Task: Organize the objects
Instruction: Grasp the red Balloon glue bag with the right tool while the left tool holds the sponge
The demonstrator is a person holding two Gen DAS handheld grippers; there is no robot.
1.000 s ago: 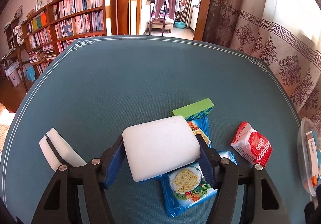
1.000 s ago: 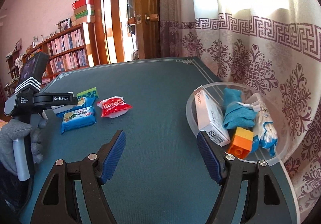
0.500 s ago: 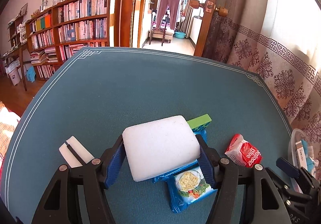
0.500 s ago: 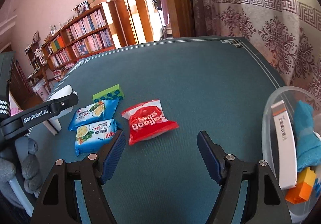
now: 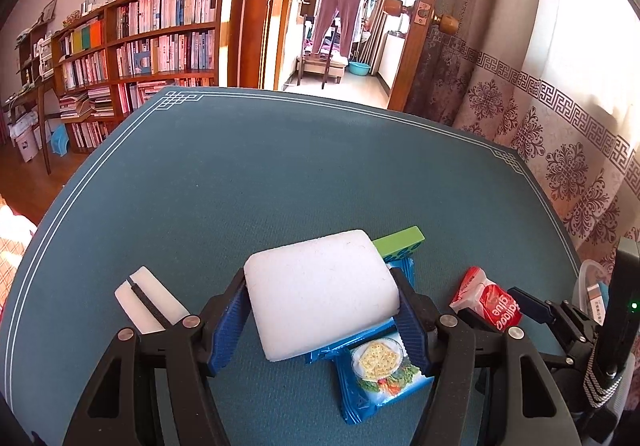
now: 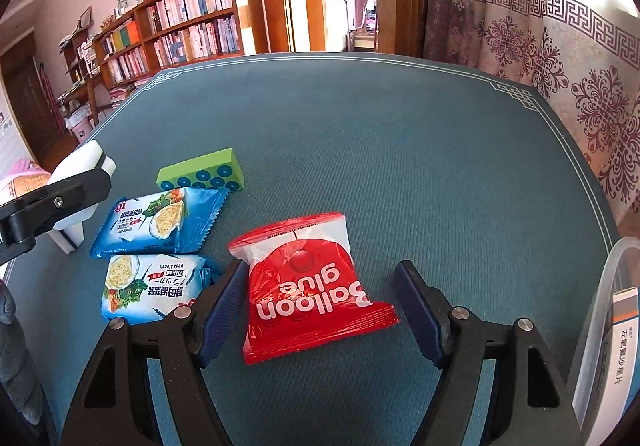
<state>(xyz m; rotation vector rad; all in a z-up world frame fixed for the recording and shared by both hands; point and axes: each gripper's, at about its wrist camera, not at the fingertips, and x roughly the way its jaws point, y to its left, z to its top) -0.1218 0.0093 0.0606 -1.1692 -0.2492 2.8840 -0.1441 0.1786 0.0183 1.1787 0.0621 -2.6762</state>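
Between the left gripper's (image 5: 322,320) blue pads sits a white foam block (image 5: 320,296), pinched on both sides and held above the table (image 5: 280,174). Under it lie two blue cracker packs, one (image 6: 160,220) farther back, one (image 6: 150,288) nearer, side by side and touching. Green toy brick (image 6: 200,175) lies just behind the farther pack. White eraser-like block with a black band (image 5: 148,298) rests left of the left gripper, apart from the packs.

Right gripper (image 6: 320,310) has its jaws spread, with the red "Balloon glue" bag (image 6: 312,286) lying flat on the table between them; the left pad looks just beside the bag's edge, the right pad stands clear of it, so no grip.

Clear plastic tub (image 6: 612,286) sits at the table's right edge by the patterned curtain (image 6: 560,46). Only a white box with orange stripe (image 6: 610,358) is visible inside; the rest of the contents are cut off by the frame, can't tell.

Far half of the table is bare teal cloth with a white border line, wide room out to the back edge. Items cluster at the near left. Bookshelf (image 5: 140,42) and open doorway (image 5: 340,14) stand beyond the table.
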